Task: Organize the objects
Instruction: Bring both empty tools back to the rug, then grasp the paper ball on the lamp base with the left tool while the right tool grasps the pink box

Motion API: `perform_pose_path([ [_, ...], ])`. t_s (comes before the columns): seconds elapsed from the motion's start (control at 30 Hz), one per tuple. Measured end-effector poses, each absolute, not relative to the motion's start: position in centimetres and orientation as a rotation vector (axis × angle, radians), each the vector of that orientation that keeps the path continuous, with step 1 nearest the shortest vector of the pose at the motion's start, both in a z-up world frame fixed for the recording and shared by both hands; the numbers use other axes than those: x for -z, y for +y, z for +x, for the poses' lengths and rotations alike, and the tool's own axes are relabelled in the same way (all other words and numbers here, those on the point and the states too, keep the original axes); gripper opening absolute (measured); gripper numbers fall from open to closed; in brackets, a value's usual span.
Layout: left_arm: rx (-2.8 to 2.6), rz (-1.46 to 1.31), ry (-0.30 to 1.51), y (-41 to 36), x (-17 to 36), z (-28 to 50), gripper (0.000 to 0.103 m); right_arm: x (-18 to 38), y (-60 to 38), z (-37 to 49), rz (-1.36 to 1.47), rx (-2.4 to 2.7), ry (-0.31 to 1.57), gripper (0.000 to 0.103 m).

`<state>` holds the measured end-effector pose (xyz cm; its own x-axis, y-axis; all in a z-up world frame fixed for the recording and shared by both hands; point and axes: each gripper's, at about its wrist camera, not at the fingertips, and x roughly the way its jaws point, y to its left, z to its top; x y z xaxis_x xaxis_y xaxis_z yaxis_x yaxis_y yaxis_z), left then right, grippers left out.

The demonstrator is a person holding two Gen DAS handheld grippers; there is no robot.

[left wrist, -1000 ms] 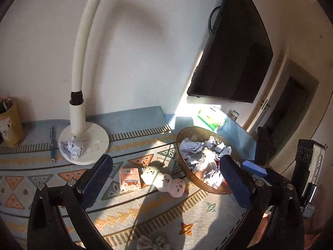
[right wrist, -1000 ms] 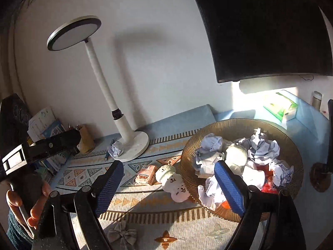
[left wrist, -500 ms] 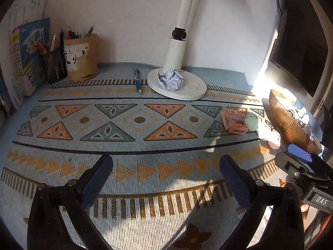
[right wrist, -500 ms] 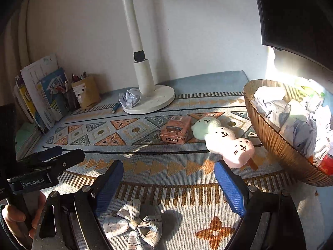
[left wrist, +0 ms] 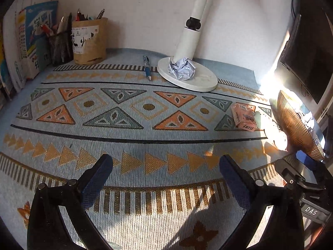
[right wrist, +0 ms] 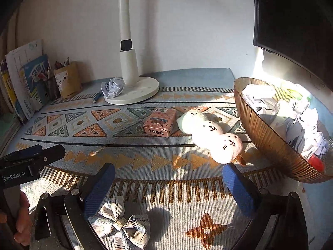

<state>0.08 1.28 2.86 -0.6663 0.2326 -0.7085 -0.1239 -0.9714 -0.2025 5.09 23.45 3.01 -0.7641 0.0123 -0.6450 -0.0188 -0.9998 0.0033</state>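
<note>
A: A plaid bow [right wrist: 122, 227] is seen lying on the patterned mat [left wrist: 145, 137], right at the left pad of the right gripper [right wrist: 168, 179], partly under it. Those jaws have just been opening and are spread wide, with nothing gripped between them.

B: And the left gripper [left wrist: 166, 170] is held low over bare mat, jaws also wide, nothing clamped.

A: Further out, a pink box [right wrist: 159, 125] is laid flat beside a three-ball plush toy [right wrist: 210, 133], which is stretched toward the brown basket [right wrist: 268, 143]. Crumpled paper is heaped in the basket.

B: One more paper ball [left wrist: 182, 69] is rested on the lamp base [left wrist: 199, 81], a pen [left wrist: 147, 68] just beside it. The pen cup [left wrist: 89, 40] is placed by the wall.
</note>
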Motion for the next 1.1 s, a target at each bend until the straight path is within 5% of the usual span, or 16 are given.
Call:
perform_pose_path([
  [0.27,-2.705,-1.17,-0.184,1.4,-3.0,0.2,0.102,-2.9,23.8,5.1,-1.08,-2.929,0.049,0.103],
  [0.67,-2.64,-1.186,-0.129,1.9,-3.9,-0.9,0.102,-3.5,25.4,2.4,-1.384,-2.959,0.434,0.103],
  [0.87,-2.587,-1.155,-0.087,3.0,-7.3,-7.2,0.102,-2.6,23.5,-3.5,-1.581,-2.883,0.412,0.103],
  [0.93,-2.609,-1.136,-0.051,3.7,-7.5,-9.6,0.102,-1.5,23.9,-5.5,-1.612,-2.835,0.462,0.096],
  [1.1,-2.632,-1.112,-0.014,5.7,-6.0,-15.0,0.102,-1.8,23.2,-8.2,-1.497,-2.842,0.333,0.093],
])
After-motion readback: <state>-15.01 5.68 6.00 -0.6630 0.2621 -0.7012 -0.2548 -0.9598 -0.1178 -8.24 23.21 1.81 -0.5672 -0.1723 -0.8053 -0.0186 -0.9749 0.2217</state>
